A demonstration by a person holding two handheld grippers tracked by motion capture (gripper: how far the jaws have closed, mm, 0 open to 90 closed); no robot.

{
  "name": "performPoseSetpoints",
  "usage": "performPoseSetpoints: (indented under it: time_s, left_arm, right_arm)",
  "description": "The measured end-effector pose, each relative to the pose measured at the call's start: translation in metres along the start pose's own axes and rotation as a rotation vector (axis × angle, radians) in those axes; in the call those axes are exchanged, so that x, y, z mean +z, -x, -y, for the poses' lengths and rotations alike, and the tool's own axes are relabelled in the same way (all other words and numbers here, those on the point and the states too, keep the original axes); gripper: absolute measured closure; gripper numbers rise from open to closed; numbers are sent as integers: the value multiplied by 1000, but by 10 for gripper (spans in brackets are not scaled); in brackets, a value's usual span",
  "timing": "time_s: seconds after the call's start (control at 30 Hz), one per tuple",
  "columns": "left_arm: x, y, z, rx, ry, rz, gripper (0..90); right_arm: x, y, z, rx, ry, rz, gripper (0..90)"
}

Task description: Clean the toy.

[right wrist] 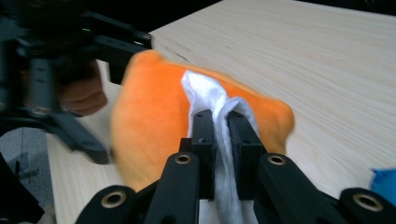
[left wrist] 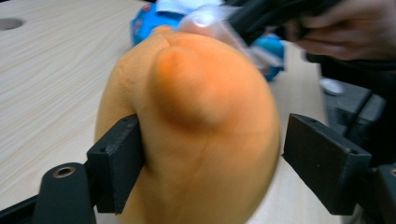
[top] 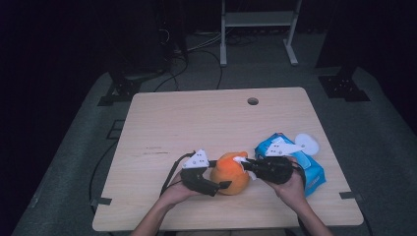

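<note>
Black jaws rise at the bottom of the right gripper view, pinched together on a strip of white tissue (right wrist: 219,140) that trails from the top of an orange plush pouch (right wrist: 154,126) at centre frame. Seen from the high view, the pouch (top: 229,172) sits on the pale wooden worktop (top: 196,123) in the lower middle of the frame, with the left gripper (top: 222,186) just to its left and the right gripper (top: 244,162) meeting it from the right.

In the left gripper view the jaws stand apart around the pouch's rounded body (left wrist: 196,130): the left-hand pad touches and dents the fabric, while the right-hand pad stands just clear.

Judging by how it dimples, the pouch is soft and light and would give under a squeeze, so a broad hold across its middle looks safest. The tissue looks thin and liable to tear, best drawn slowly from close to the opening.

At lower right in the high view lies a blue wipes packet (top: 305,169) with a white flap (top: 306,143) near its top; its contents cannot be made out.
</note>
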State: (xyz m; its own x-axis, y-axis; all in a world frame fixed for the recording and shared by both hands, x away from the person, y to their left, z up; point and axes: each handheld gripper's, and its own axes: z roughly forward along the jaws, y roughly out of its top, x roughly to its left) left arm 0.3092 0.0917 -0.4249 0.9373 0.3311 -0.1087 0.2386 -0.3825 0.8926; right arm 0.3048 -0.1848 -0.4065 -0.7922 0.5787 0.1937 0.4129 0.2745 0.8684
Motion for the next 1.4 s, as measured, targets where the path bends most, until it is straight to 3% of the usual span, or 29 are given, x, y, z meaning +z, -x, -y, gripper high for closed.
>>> performPoseSetpoints:
  time_s: [0.1, 0.17, 0.23, 0.3, 0.4, 0.47, 0.57, 0.67, 0.77, 0.9, 0.97, 1.1, 1.27, 1.4]
  left_arm:
    - [4, -6, -1, -21, 8, -54, 117]
    - [10, -5, 1, -16, 1, -54, 73]
    - [10, -4, 3, 4, 2, -71, 125]
    - [8, -5, 6, -22, 12, -69, 201]
    - [7, -8, 8, -63, 16, -69, 235]
    - [6, -8, 7, -61, 9, -68, 250]
    - [5, -9, 8, -69, 14, -65, 264]
    - [4, -11, 9, -72, 19, -43, 258]
    - [7, -10, 10, -81, 33, -37, 211]
    - [7, -10, 10, -90, 34, -63, 236]
    - [7, -10, 11, -97, 34, -69, 239]
    - [4, -11, 13, -95, 31, -56, 251]
    - [6, -6, 12, -64, 24, -35, 262]
    - [7, -6, 10, -38, 17, -16, 179]
  right_arm:
    - [-1, 4, 1, 23, 10, -24, 818]
    - [1, 0, 0, 23, 11, -42, 818]
    - [3, -9, -2, -7, 5, -41, 819]
    - [3, -18, -4, -27, 8, -56, 819]
    - [7, -31, -6, -53, 12, -112, 819]
    - [9, -38, -7, -110, -3, -76, 818]
    - [5, -28, -7, -100, 3, -40, 817]
    - [0, -8, -2, -47, 3, 14, 816]
    - [-2, 3, 5, 13, 7, 4, 815]
    - [-1, -3, 4, -5, -1, 19, 818]
    - [0, -10, 2, -17, -3, 3, 817]
    - [2, -21, -2, -76, -17, 3, 817]
    - [-4, -4, -3, -22, 2, 27, 817]
    - [-4, 5, 2, 24, -4, -5, 815]
